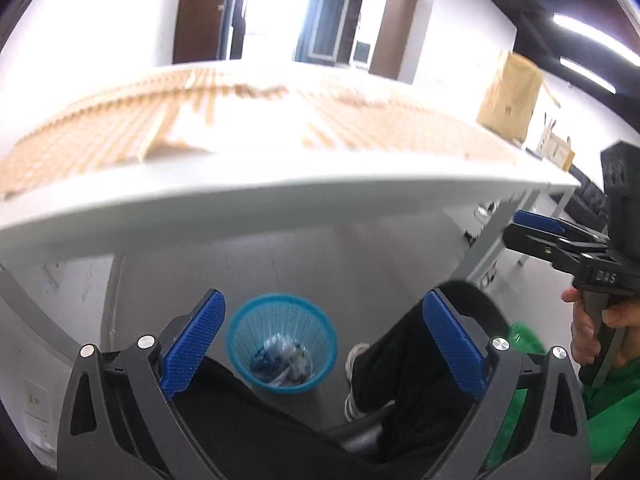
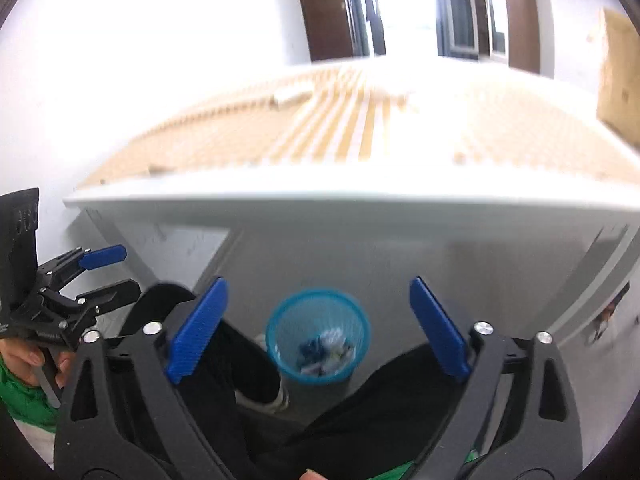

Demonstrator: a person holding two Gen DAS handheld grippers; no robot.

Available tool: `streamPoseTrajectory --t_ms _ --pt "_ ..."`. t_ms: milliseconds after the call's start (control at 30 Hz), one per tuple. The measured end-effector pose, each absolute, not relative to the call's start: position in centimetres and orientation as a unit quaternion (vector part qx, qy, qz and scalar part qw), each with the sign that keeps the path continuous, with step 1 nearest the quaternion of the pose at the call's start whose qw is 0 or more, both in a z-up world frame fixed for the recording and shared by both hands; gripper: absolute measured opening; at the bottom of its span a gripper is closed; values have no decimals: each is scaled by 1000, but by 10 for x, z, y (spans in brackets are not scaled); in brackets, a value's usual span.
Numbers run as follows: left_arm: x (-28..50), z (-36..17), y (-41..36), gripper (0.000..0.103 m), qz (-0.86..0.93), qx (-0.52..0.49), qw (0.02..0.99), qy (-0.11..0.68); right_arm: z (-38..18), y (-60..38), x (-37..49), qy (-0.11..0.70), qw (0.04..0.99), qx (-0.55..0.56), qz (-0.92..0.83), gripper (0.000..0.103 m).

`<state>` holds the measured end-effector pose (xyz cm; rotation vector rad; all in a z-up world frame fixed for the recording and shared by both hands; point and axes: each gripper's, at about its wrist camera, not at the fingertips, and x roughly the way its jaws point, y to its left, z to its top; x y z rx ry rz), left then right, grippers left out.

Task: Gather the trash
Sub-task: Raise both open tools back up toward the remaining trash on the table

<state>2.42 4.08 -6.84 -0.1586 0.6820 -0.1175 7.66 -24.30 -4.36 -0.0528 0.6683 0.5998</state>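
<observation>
A blue mesh wastebasket (image 1: pixel 282 344) stands on the grey floor below the table, with crumpled blue and white trash (image 1: pixel 282 362) inside. It also shows in the right wrist view (image 2: pixel 318 334) with the trash (image 2: pixel 326 350) at its bottom. My left gripper (image 1: pixel 322 344) is open and empty, held above the basket. My right gripper (image 2: pixel 318 330) is open and empty, also above the basket. Each gripper shows in the other's view, the right one (image 1: pixel 532 236) and the left one (image 2: pixel 108 270), both with jaws apart.
A white table (image 1: pixel 256 196) covered by a tan woven mat (image 1: pixel 256 120) runs across in front. A brown paper bag (image 1: pixel 510 98) stands at its far right. The person's black-trousered legs (image 1: pixel 416 360) and sneakers (image 2: pixel 276 398) flank the basket.
</observation>
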Motion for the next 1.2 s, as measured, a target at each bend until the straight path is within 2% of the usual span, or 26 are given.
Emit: streamPoseTrajectory --t_ms 267,600,1067,1200 --pt "39 -27 54 97 -36 -79 955 283 -5 -244 96 282 917 -15 280 94" --pt "79 6 67 97 -18 -79 958 274 12 -237 143 278 916 -19 289 94" --pt "208 19 87 97 -9 -63 940 334 19 -201 240 301 911 -60 276 93" --pt "239 13 90 97 -4 -54 934 352 20 -187 272 315 908 -71 268 88"
